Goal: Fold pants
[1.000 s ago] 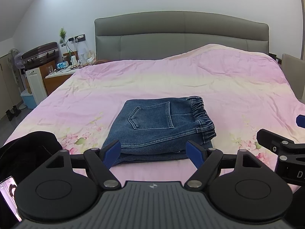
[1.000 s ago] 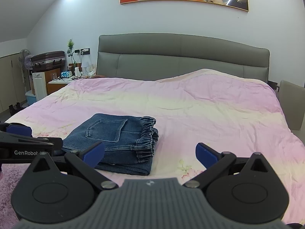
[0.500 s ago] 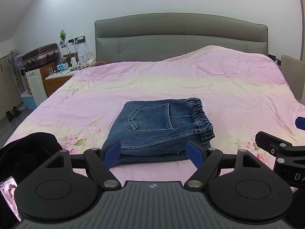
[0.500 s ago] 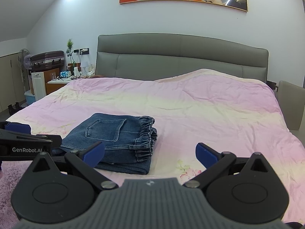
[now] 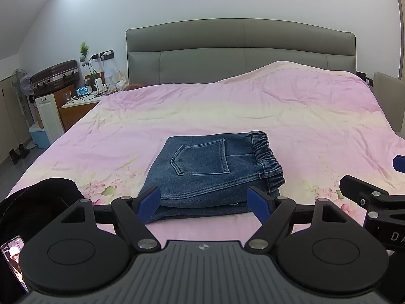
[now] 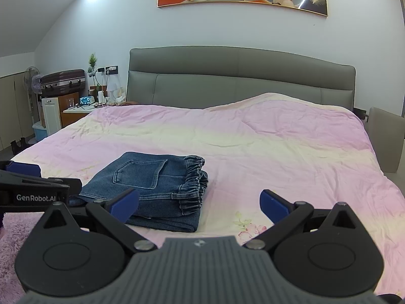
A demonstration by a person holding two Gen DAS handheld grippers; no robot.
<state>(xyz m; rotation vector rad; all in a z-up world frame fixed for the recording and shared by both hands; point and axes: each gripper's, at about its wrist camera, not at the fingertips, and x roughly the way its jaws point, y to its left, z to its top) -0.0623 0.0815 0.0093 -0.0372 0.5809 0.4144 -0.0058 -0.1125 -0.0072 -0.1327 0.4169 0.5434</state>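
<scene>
A pair of blue denim pants (image 5: 210, 172) lies folded into a compact stack on the pink bedspread (image 5: 227, 111), back pocket up, elastic waistband to the right. It also shows in the right wrist view (image 6: 152, 190). My left gripper (image 5: 206, 202) is open and empty, just short of the stack's near edge. My right gripper (image 6: 200, 202) is open and empty, to the right of the stack. Each gripper shows at the edge of the other's view.
A grey headboard (image 5: 240, 50) stands behind the bed. A nightstand (image 5: 78, 109) with clutter, a suitcase (image 5: 54, 77) and a fan are at the left. A black garment (image 5: 33, 202) and a phone (image 5: 12, 258) lie at the near left. A fluffy pink cloth (image 6: 17, 230) lies at the near left in the right wrist view.
Both grippers have drawn back slightly from the folded pants, which sit a bit farther off in the views. The pants have not moved. Both stay open.
</scene>
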